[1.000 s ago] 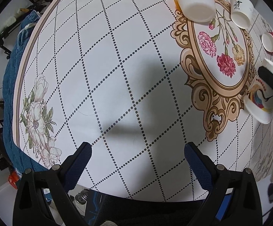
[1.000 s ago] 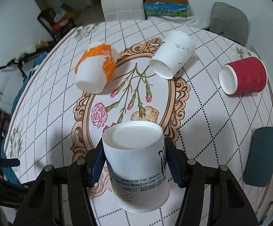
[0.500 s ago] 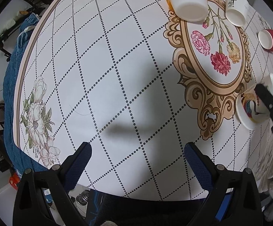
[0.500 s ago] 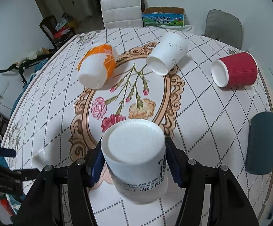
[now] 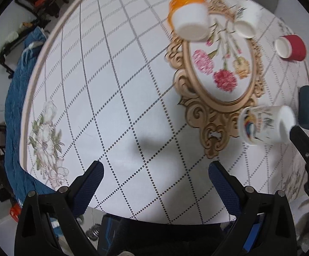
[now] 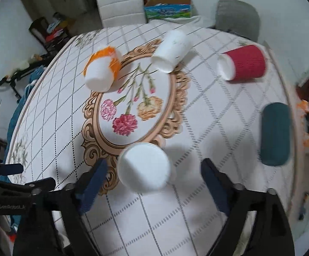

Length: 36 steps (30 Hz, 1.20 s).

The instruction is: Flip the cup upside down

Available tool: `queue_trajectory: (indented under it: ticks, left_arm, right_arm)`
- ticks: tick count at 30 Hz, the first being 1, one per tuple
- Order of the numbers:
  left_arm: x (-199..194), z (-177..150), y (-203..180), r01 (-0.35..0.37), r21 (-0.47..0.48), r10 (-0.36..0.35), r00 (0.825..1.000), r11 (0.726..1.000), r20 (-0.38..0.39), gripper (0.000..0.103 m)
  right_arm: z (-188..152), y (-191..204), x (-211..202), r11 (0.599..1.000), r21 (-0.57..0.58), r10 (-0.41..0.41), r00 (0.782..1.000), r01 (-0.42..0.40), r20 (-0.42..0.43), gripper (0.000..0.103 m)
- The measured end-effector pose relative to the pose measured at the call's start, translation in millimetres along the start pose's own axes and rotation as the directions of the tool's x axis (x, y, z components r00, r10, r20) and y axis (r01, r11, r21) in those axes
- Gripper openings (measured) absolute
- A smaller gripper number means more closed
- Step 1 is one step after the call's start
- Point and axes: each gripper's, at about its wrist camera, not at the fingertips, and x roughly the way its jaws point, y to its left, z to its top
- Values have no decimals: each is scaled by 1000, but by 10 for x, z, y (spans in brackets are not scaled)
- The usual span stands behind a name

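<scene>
A white printed paper cup (image 6: 143, 168) stands upside down on the patterned tablecloth, bottom up, at the near edge of the gold oval. It also shows in the left wrist view (image 5: 265, 125). My right gripper (image 6: 154, 183) is open, its jaws wide on either side of the cup and apart from it. My left gripper (image 5: 155, 183) is open and empty above the near-left part of the table.
An orange-and-white cup (image 6: 102, 72), a white cup (image 6: 171, 51) and a red ribbed cup (image 6: 243, 65) lie on their sides farther back. A dark teal cylinder (image 6: 275, 134) lies at the right. The table edge (image 5: 37, 68) curves on the left; chairs stand behind.
My right gripper has opened and let go of the printed cup, which now stands bottom up on the table. The left gripper has tilted up a little.
</scene>
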Motion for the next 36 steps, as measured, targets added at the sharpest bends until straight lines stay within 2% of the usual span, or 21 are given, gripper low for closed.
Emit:
queue_trajectory:
  ticks: [3, 10, 19, 27, 32, 36]
  left_arm:
    - [-276, -79, -99, -5, 16, 4, 998, 1000, 61, 100]
    - [-645, -172, -165, 11, 17, -14, 990, 1000, 140, 100]
    - [-1122, -445, -289, 8, 34, -16, 970, 999, 243, 100]
    - [-1803, -837, -222, 14, 88, -47, 923, 996, 382, 100]
    - [-2248, -1182, -45, 24, 116, -76, 884, 993, 461, 100]
    - [-2500, -1458, 125, 38, 128, -97, 863, 991, 496, 100]
  right_arm:
    - [-51, -142, -259, 996, 20, -84, 996, 84, -7, 95]
    - [-204, -431, -742, 991, 63, -116, 993, 115, 24, 98]
    - [-375, -504, -1374, 993, 99, -79, 993, 71, 85, 98]
    - [-614, -353, -2202, 991, 111, -99, 977, 79, 190, 98]
    - [-905, -179, -2821, 988, 125, -115, 964, 87, 240, 100]
    - [-1163, 2, -3269, 985, 148, -125, 953, 86, 276, 101]
